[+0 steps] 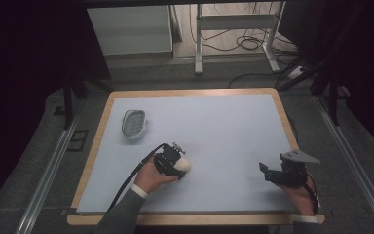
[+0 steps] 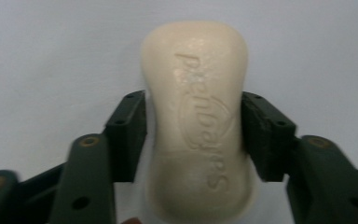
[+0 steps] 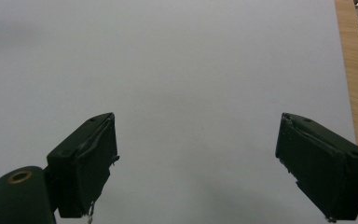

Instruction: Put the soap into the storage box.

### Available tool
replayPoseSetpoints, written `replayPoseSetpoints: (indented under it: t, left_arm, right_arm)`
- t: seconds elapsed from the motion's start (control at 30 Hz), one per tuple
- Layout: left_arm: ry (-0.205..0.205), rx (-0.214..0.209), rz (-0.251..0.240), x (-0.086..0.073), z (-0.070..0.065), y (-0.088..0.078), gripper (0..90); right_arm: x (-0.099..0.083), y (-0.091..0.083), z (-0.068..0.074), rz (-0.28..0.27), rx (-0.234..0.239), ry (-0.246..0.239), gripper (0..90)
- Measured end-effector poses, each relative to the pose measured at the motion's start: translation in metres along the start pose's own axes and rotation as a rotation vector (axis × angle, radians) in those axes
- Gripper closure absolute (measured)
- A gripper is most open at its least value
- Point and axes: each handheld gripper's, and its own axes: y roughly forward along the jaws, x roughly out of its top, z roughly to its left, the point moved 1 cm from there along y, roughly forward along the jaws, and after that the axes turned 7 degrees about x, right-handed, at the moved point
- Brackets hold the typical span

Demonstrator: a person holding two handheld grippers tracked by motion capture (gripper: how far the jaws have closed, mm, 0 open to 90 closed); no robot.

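A cream bar of soap (image 2: 196,121) with raised lettering sits between the jaws of my left gripper (image 2: 193,123), which is shut on its narrow waist. From the high view the left gripper (image 1: 181,165) holds the soap (image 1: 185,165) over the lower middle of the light blue mat (image 1: 214,131). A grey oval soap dish (image 1: 134,123) rests on the mat at the far left, apart from the soap. My right gripper (image 1: 265,171) hovers at the mat's lower right, and its jaws stand wide open over bare mat (image 3: 196,140).
The mat covers a wooden board whose edge (image 3: 354,74) runs along the right gripper's right side. Beyond the board lie dark floor, metal rails (image 1: 48,170), table legs and cables (image 1: 243,41).
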Motion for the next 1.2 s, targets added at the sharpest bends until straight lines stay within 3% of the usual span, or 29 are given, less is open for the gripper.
replayPoseSetpoints:
  t: [0.23,0.4,0.47,0.53,1.2]
  left_arm:
    - [0.018,0.009,-0.001,0.0,-0.001,0.001,49.3]
    - [0.037,0.019,-0.032,-0.002,0.0,-0.004,49.6]
    - [0.025,-0.031,-0.047,-0.001,0.004,-0.008,49.6]
    - [0.011,-0.047,-0.061,-0.002,0.01,-0.013,49.6]
    - [-0.022,-0.034,-0.114,0.001,0.041,-0.045,49.6]
  right_arm:
    - [0.0,0.0,0.0,0.0,-0.007,0.003,12.3]
    - [0.0,-0.001,-0.001,0.0,-0.01,0.003,12.3]
    - [0.0,-0.002,-0.002,-0.003,-0.012,0.006,12.3]
    - [0.0,-0.003,-0.002,-0.006,-0.01,0.006,12.3]
    - [-0.001,-0.002,-0.003,-0.004,-0.012,0.011,12.3]
